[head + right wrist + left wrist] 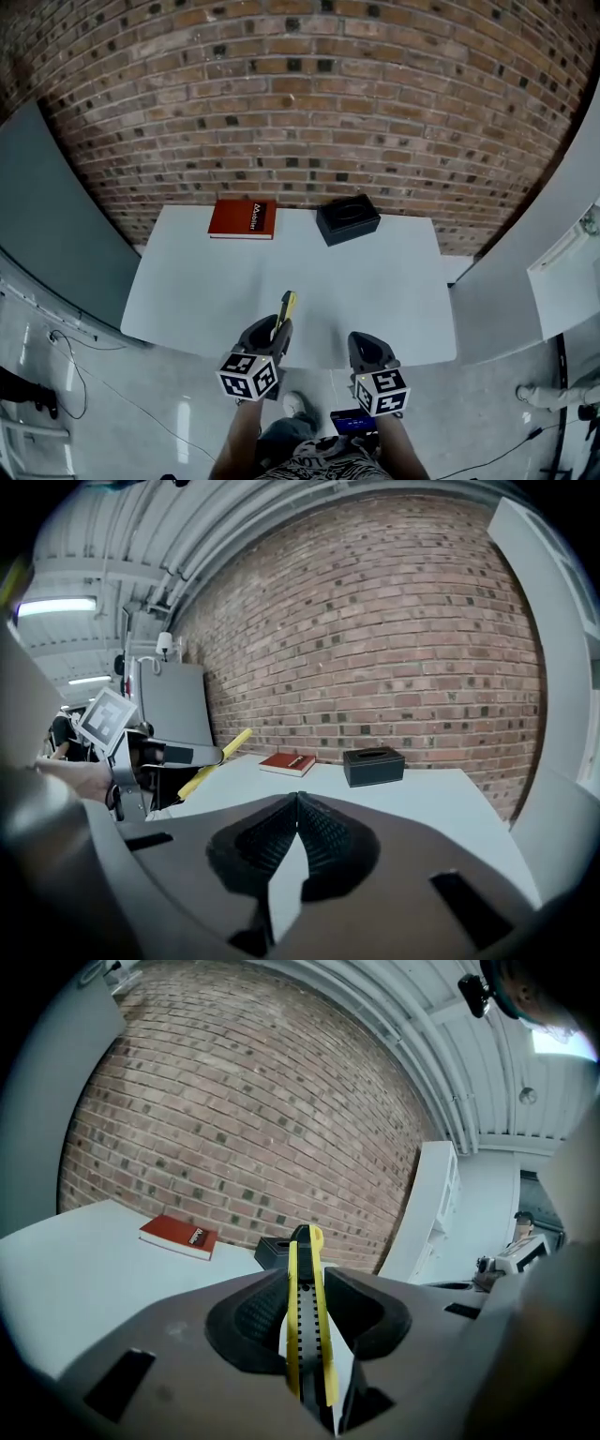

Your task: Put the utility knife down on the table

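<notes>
My left gripper is shut on a yellow and black utility knife and holds it above the near edge of the white table. In the left gripper view the knife stands on edge between the two black pads, its tip pointing toward the brick wall. My right gripper hangs beside it at the table's near edge, shut with nothing in it; its pads touch. The right gripper view shows the left gripper with the yellow knife sticking out.
A red book lies at the table's far left and a black tissue box at the far middle, both near the brick wall. Grey panels flank the table. A person's shoe shows on the floor below.
</notes>
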`<control>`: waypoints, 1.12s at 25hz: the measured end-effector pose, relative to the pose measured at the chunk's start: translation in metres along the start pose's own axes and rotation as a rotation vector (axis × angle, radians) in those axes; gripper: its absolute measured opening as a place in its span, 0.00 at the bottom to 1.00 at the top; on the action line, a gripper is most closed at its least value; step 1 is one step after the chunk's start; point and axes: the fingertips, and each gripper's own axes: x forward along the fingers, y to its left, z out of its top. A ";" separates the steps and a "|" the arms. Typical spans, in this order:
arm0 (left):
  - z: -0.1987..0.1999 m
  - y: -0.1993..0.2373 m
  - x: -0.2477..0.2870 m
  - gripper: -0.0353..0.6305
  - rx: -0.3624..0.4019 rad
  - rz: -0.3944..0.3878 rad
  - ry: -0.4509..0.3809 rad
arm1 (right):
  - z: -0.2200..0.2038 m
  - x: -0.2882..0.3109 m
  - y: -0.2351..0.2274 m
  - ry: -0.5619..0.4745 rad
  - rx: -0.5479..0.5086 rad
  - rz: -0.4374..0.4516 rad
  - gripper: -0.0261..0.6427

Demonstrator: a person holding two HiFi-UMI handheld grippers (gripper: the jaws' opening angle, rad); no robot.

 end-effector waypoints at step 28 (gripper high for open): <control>0.051 0.055 0.062 0.24 0.001 -0.046 -0.017 | 0.050 0.059 -0.027 -0.057 0.017 -0.081 0.04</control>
